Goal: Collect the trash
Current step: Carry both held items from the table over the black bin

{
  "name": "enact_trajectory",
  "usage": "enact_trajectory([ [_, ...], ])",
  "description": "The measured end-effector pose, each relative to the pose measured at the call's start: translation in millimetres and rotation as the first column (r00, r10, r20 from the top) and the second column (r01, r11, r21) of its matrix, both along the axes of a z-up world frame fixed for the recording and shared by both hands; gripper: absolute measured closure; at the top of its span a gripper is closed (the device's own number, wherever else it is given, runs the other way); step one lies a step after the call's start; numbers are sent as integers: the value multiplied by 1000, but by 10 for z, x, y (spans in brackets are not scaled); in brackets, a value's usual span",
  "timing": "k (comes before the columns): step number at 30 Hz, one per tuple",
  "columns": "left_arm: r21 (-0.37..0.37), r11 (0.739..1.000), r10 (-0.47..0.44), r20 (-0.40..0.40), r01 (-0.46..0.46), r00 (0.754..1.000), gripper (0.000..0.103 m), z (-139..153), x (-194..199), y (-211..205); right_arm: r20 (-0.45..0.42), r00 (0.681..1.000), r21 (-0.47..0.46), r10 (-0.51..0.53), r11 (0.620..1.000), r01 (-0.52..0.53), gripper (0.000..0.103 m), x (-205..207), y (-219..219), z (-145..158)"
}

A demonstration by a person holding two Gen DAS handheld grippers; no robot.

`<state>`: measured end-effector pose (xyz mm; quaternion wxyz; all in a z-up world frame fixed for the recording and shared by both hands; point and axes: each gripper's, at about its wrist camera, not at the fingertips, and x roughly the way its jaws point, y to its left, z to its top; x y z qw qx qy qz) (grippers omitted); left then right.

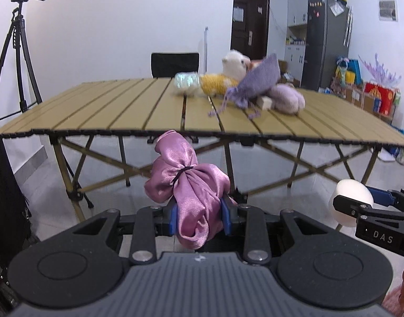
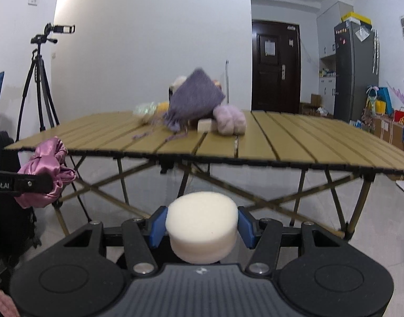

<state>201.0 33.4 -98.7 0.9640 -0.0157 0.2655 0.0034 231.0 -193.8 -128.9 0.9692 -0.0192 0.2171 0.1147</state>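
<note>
Tongs (image 2: 202, 227) before cluttered table (image 2: 294, 142)

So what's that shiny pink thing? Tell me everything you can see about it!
The pink satin cloth is a shiny, silky piece of fabric, bunched into a crumpled bundle and cinched round its middle by a thin dark band. It puffs out on both sides of the band, like a bow. The left hand-held gripper is shut on its lower part, with a blue pad pressed against each side. It is held in the air in front of the table's near edge, not touching the table.
</note>
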Motion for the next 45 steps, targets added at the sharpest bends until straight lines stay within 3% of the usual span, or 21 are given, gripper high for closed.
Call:
enact_trajectory([
  [12, 46, 998, -27, -165, 35, 986, 72, -418, 99, -176, -167, 986, -46, -26, 999, 19, 48, 1, -123, -480],
  [25, -5, 1000, 2, -365, -4, 931, 72, -719, 442, -161, -286, 954, -46, -90, 996, 80, 48, 253, -291, -791],
  [35, -35, 999, 6, -443, -24, 896, 72, -777, 642, -247, -322, 938, -45, -127, 992, 119, 48, 368, -393, -910],
  [45, -61, 998, -20, -470, -10, 883, 72, -805, 820, -428, -355, 922, -42, -157, 988, 152, 48, 471, -523, -1048],
])
